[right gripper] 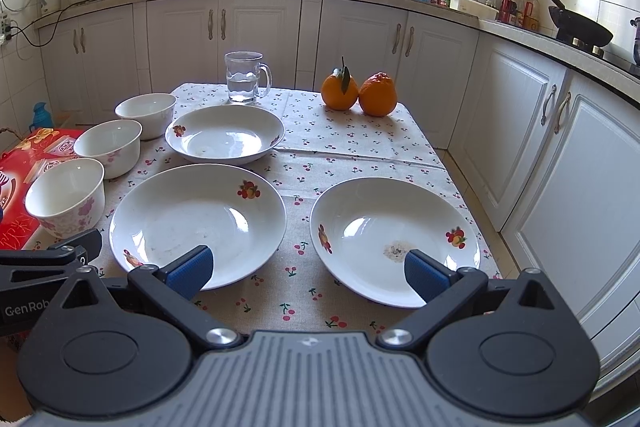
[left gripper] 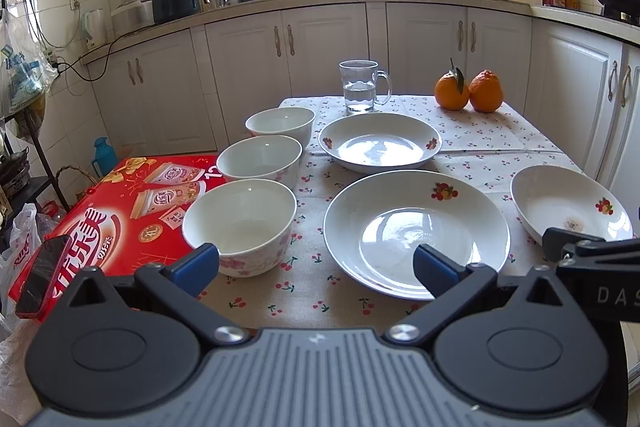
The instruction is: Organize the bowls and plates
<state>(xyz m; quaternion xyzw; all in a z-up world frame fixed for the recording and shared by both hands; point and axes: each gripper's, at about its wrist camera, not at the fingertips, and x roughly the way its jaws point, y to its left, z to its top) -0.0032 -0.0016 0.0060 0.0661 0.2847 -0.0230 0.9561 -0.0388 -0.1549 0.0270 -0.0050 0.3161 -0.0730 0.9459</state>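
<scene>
Three white bowls stand in a row down the table's left side: near bowl [left gripper: 240, 225] [right gripper: 66, 197], middle bowl [left gripper: 260, 157] [right gripper: 108, 143], far bowl [left gripper: 280, 123] [right gripper: 146, 113]. Three white plates with fruit prints lie beside them: far plate [left gripper: 380, 143] [right gripper: 225, 134], near-left plate [left gripper: 416, 233] [right gripper: 198, 223], near-right plate [left gripper: 568, 205] [right gripper: 394, 239]. My left gripper [left gripper: 316, 269] hovers open at the front edge between the near bowl and the near-left plate. Open too, my right gripper [right gripper: 308, 273] hangs between the two near plates. Neither holds anything.
A glass mug of water [left gripper: 360, 87] [right gripper: 244, 77] and two oranges [left gripper: 468, 91] [right gripper: 358, 93] stand at the table's far end. A red box [left gripper: 120, 211] with a phone [left gripper: 42, 275] on it sits left of the table. White cabinets [right gripper: 560, 167] run behind and right.
</scene>
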